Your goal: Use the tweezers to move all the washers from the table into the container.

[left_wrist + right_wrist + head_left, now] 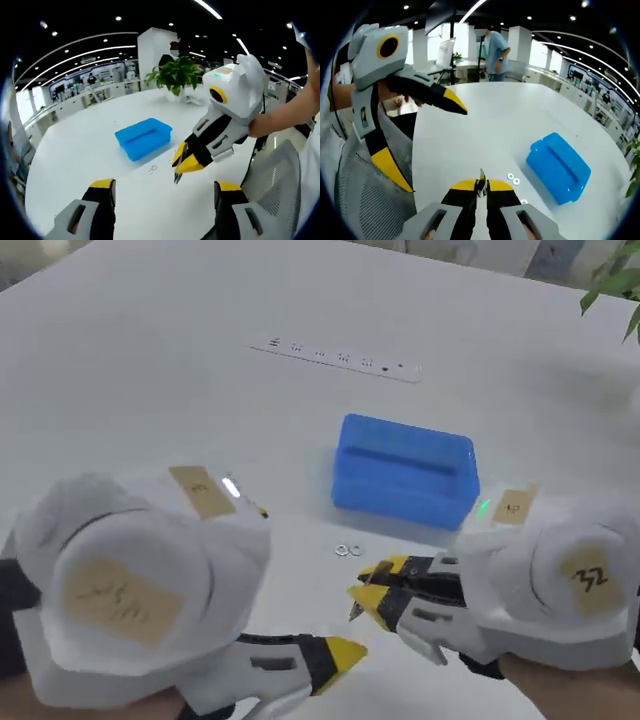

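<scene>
The right hand-held gripper (481,187) pinches the tweezers (482,175), the left hand-held gripper (162,192) is spread wide (holding nothing), and next, I think, the tips must reach the washers (510,176) on the desk (485,130) beside the blue container (559,167).

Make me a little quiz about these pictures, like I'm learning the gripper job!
1. True or false: the washers lie inside the blue container.
2. Which one holds the tweezers? A: the left gripper. B: the right gripper.
3. Fill in the word: the left gripper's jaws stand ____.

Key:
1. False. They lie on the table, just in front of the container.
2. B.
3. Open.
</scene>
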The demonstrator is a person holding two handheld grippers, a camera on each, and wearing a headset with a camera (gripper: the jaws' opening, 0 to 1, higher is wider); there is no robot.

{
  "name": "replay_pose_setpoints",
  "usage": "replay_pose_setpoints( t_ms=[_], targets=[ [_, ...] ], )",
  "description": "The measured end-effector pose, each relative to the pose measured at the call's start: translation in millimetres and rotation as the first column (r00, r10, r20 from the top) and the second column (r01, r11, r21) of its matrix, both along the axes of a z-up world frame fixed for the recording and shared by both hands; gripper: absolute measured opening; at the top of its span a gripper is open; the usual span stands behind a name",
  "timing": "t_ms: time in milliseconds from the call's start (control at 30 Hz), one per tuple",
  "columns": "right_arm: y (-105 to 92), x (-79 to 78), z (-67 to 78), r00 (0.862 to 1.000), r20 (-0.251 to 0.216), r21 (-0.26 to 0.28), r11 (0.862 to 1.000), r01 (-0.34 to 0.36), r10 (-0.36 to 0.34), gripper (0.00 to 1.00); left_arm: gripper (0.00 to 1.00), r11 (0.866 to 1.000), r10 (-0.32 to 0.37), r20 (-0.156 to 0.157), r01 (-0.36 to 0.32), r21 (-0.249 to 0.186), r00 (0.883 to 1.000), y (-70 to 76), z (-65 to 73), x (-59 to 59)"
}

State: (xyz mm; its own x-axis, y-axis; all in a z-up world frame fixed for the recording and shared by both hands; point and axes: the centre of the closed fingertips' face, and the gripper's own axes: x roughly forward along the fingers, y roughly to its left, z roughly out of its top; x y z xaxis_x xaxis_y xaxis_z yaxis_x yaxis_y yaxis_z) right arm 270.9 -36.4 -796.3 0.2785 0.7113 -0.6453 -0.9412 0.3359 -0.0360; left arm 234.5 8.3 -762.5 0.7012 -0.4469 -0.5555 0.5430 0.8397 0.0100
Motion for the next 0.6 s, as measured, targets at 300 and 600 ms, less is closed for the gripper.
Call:
replay_pose_setpoints(
  t_ms=[300, 600],
  targets=[
    [3.6, 41.0, 8.1, 0.995, -0.007, 0.054, 0.994, 0.096, -0.096, 0.03, 0.99, 0.985, 0.173, 0.001, -0.173, -0.01, 0.985, 36.7, -8.8, -14.3],
    [19.0, 65.7, -4.3, 0.992, -0.007, 0.052, 0.991, 0.123, -0.123, 0.03, 0.99, 0.975, 0.218, 0.011, -0.219, 0.048, 0.976, 50.1, -20.9, -21.3]
  ],
)
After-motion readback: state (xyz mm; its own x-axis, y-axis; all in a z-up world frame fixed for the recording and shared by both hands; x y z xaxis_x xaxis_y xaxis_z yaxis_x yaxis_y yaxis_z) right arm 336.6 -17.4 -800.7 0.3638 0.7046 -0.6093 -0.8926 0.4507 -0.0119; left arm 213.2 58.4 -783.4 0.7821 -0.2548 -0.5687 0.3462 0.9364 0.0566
